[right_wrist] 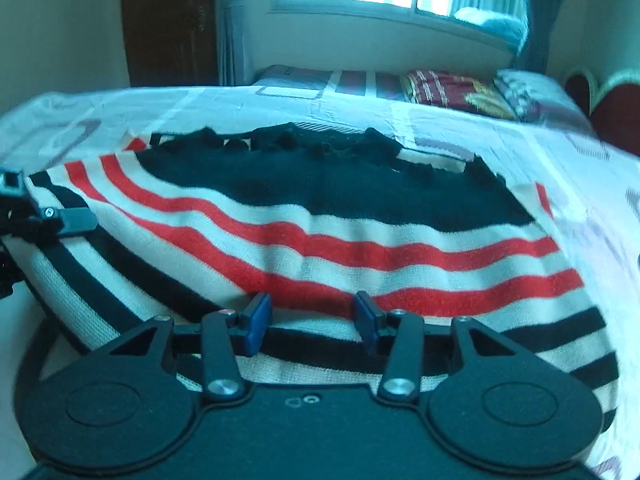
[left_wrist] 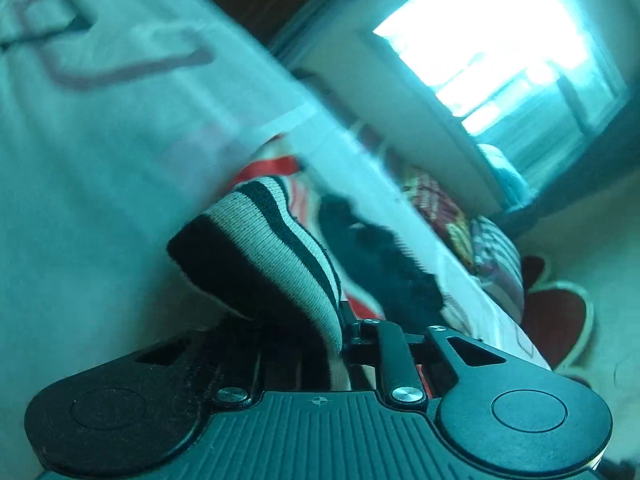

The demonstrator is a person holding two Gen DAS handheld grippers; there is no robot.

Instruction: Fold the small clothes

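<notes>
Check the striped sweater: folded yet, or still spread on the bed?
Mostly spread: the striped sweater lies flat across the bed sheet; only its left edge is lifted in the left gripper.

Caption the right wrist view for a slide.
Right tongs stand open over the hem of a striped knit garment spread on the bed sheet.

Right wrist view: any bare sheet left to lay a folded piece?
Bare bed sheet runs behind the striped sweater, up to the pillows, and in a strip along its right edge. The middle is crowded: the sweater fills it, a hand-held gripper at each near edge.
</notes>
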